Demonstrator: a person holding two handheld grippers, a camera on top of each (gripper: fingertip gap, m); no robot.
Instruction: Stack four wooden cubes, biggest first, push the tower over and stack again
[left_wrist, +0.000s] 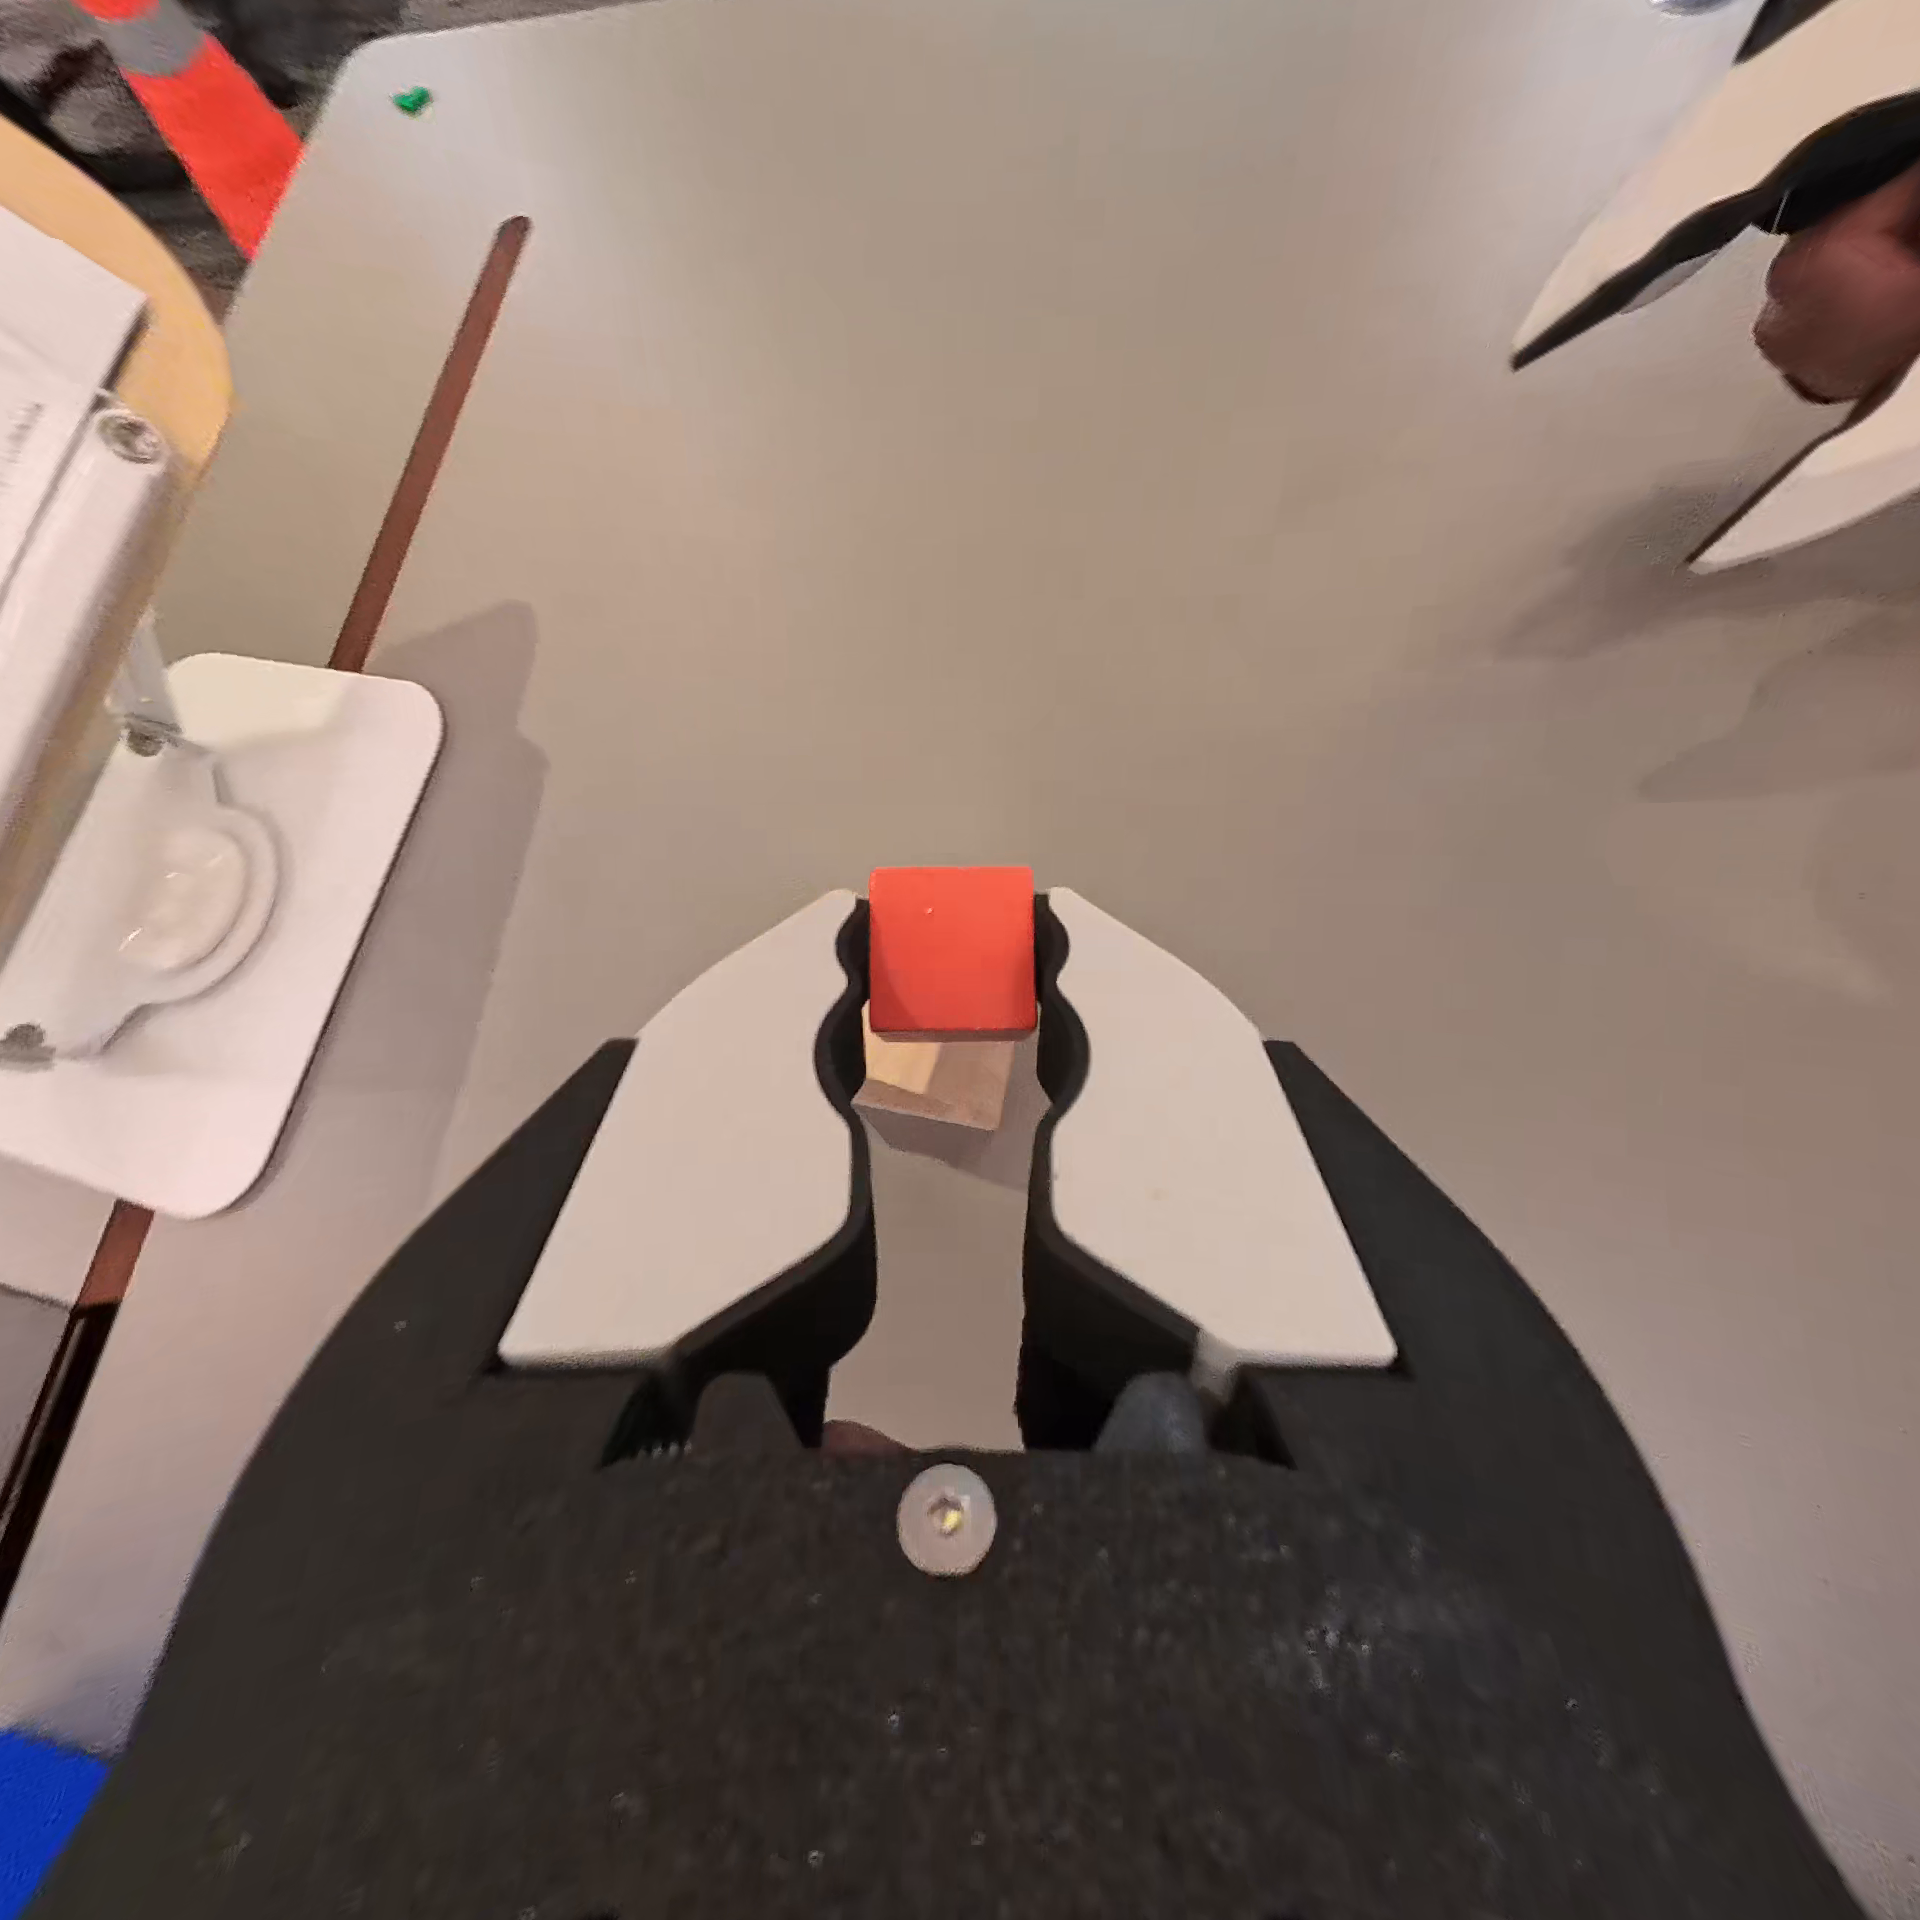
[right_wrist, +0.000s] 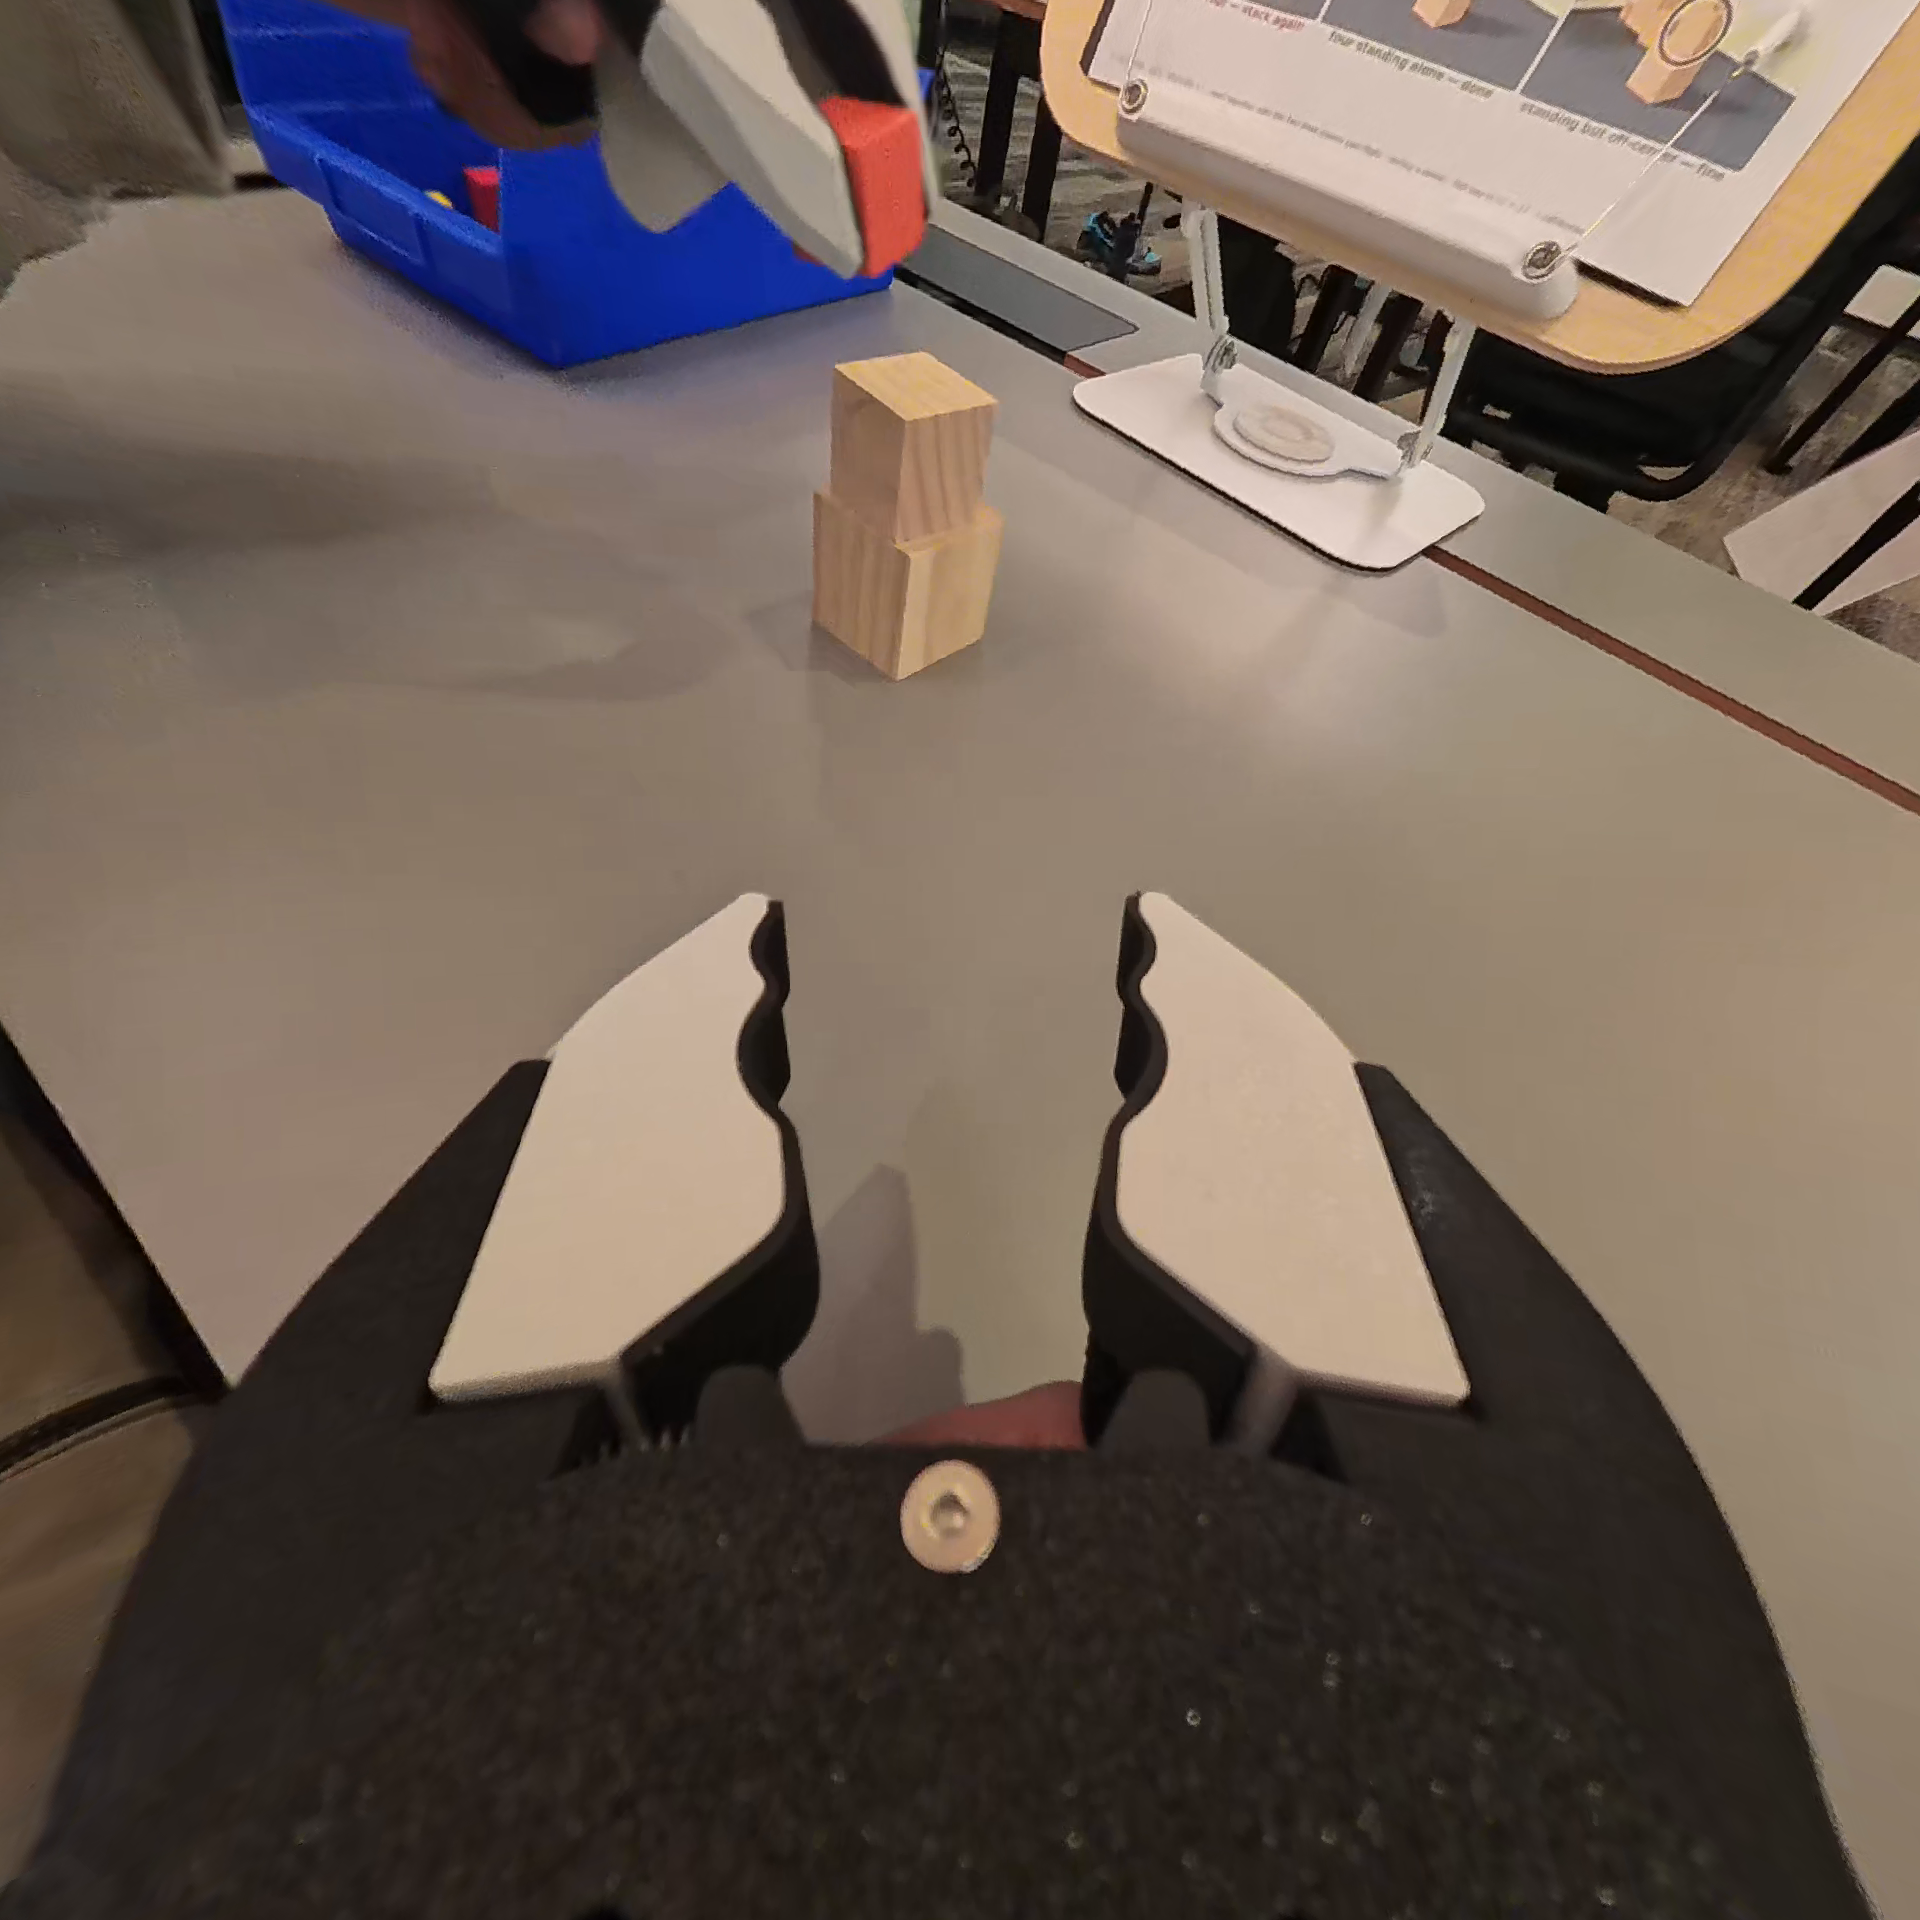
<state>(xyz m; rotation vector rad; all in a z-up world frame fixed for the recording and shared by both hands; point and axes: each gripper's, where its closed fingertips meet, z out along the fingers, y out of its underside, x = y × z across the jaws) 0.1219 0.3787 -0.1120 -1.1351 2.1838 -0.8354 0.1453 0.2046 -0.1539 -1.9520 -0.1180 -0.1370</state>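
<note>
Two plain wooden cubes already stand stacked on the grey table (right_wrist: 1039, 831), the bigger cube (right_wrist: 902, 587) at the bottom and the smaller cube (right_wrist: 912, 442) on it, twisted a little and shifted toward the far edge; behind them sit a blue bin (right_wrist: 582, 270) and a white stand (right_wrist: 1288, 457) bearing a picture card; smaller again is the red cube (left_wrist: 951, 951), clenched between the tips of the left gripper (left_wrist: 951, 966) and hanging above the stack, apart from it; from the left wrist view the top of the stack shows just under it. The right gripper (right_wrist: 951, 997) hangs released and empty over bare table, well apart from the tower.

The red cube looks light, stiff and smooth-painted, so it should slip rather than crush; a grip on two flat opposite faces, as here, suits it. The pine cubes look equally light and unfixed, so the off-centre top one could shift under a sideways nudge; the red cube likely wants lowering straight and square before release.
</note>
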